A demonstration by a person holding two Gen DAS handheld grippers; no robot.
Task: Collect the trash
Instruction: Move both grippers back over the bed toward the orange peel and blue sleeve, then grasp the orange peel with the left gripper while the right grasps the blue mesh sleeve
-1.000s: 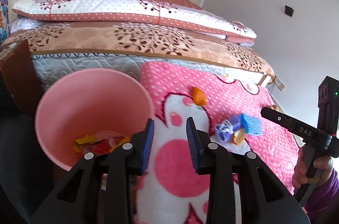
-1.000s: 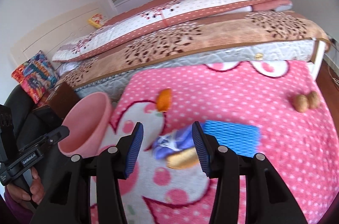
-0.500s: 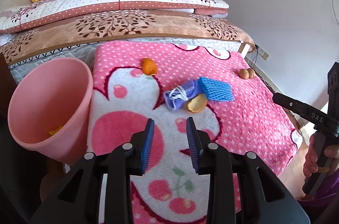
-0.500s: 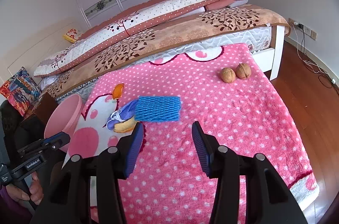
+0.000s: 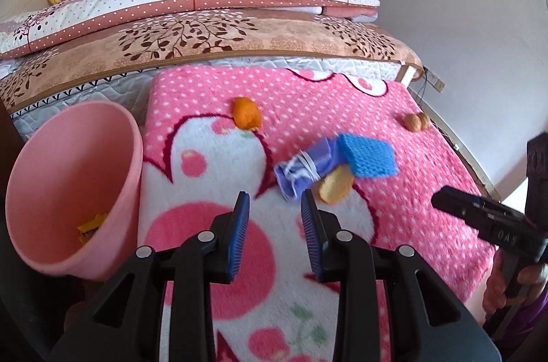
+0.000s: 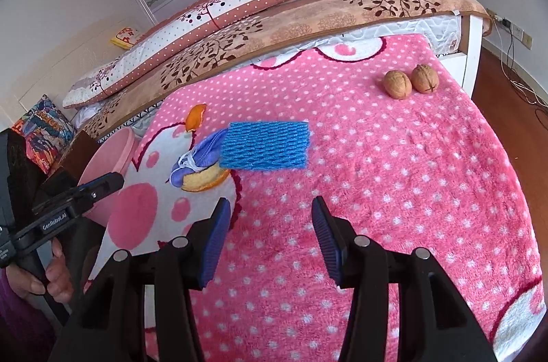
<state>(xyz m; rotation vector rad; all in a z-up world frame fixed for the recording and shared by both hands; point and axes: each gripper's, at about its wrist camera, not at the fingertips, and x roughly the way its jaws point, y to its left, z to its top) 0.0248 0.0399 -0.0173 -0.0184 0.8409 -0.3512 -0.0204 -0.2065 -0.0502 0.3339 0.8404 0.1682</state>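
Over the blanket, near edge: both grippers are hanging above the pink blanket (image 6: 394, 184), pointing down at the litter.
Left gripper (image 5: 275, 204): jaws are standing apart with nothing between them, just short of the purple bag (image 5: 303, 168).
Right gripper (image 6: 267, 208): jaws are standing apart, wider than the left, nothing between them; bare blanket is lying under them.
Change: a second ago both cameras were sitting close over the bin and the pile; now both are showing the whole blanket from farther back.
Meaning: probably lining up for the next pick; no piece is being carried.
Bin (image 5: 78, 177): is standing off the blanket's left edge, some yellow scraps already lying inside.
Pile: bag, pale peel (image 5: 335, 185) and blue foam net (image 6: 263, 144) are lying touching, net overlapping bag.
Risk: a pinch here is likely catching two pieces together, or the blanket's pile.
Orange peel (image 5: 246, 112): is lying alone, beyond the pile.
Walnuts (image 6: 411, 81): two, touching, near the far right edge, well apart from the rest.
Far: folded quilts are stacked on the bed; wardrobe and door are standing behind.
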